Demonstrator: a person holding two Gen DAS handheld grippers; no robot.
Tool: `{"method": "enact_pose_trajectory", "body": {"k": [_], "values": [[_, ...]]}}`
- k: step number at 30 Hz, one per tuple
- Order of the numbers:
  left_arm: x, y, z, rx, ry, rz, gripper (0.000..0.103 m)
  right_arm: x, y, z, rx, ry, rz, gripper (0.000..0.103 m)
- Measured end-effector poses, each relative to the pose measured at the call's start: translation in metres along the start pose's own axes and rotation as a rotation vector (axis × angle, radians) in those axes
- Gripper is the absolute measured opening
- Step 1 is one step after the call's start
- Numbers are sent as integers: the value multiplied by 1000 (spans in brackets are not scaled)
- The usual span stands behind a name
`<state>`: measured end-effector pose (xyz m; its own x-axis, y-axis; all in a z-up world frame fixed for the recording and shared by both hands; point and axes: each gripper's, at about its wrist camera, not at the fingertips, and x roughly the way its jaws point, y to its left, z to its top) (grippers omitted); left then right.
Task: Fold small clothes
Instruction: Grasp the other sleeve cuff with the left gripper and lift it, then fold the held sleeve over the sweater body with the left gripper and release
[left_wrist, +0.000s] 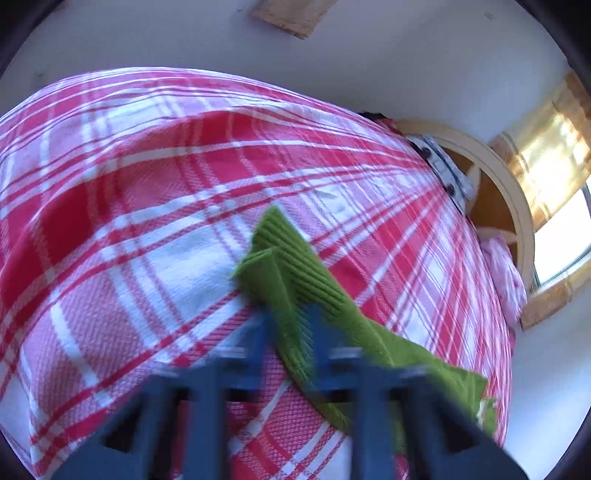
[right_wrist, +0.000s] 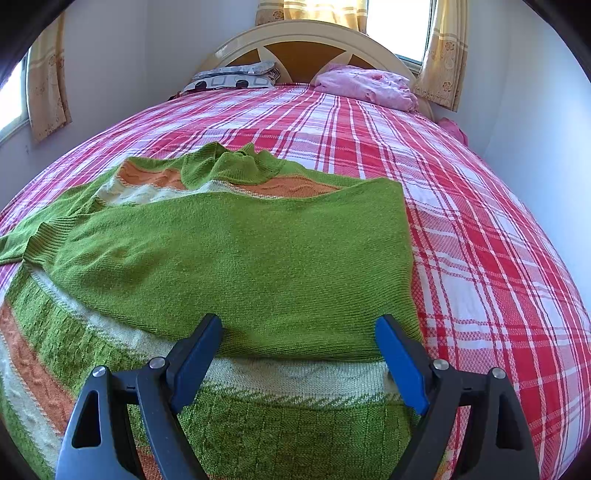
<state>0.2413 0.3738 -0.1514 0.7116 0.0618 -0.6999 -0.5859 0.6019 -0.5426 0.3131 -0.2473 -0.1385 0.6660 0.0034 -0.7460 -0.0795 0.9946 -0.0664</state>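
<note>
Your left gripper (left_wrist: 286, 332) pinches a ribbed cuff of the green sweater (left_wrist: 295, 280), fingers closed on the knit, though motion blur leaves how deep the bite is hard to judge. If it is shallow, the sleeve may slide out mid-swing and drop crooked on the plaid bedspread (left_wrist: 129, 184).

Your right gripper (right_wrist: 299, 354) hangs wide open, holding nothing, just above the sweater's (right_wrist: 240, 266) folded green panel near its lower edge. Nothing pins that panel, so a hard pull on the sleeve could drag the whole garment and undo the fold. The sweater lies spread across the bedspread (right_wrist: 480, 240), well short of the pink pillow (right_wrist: 365, 86).
</note>
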Motion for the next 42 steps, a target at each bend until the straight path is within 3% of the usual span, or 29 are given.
{"method": "enact_pose_trajectory", "body": {"k": [7,17,25,29,35,42], "values": [[-48,-26,2,83,-129,-39,6,0,0,0,-1,-1,-2,86],[-87,-118,1,212,-213,-222,6,-1,0,1,-6,-5,-10,86],[-101,-204,-24,369,-194,-372,6,-1,-1,2,-6,-6,-16,86],[-98,-238,-33,414,-159,-405,6,-14,-4,9,-9,-21,61,86],[-103,-277,-50,462,-140,-466,6,-63,-35,9,41,-135,80,86],[-107,-313,-71,503,-121,-509,6,-86,-83,-18,145,-246,3,86]]}}
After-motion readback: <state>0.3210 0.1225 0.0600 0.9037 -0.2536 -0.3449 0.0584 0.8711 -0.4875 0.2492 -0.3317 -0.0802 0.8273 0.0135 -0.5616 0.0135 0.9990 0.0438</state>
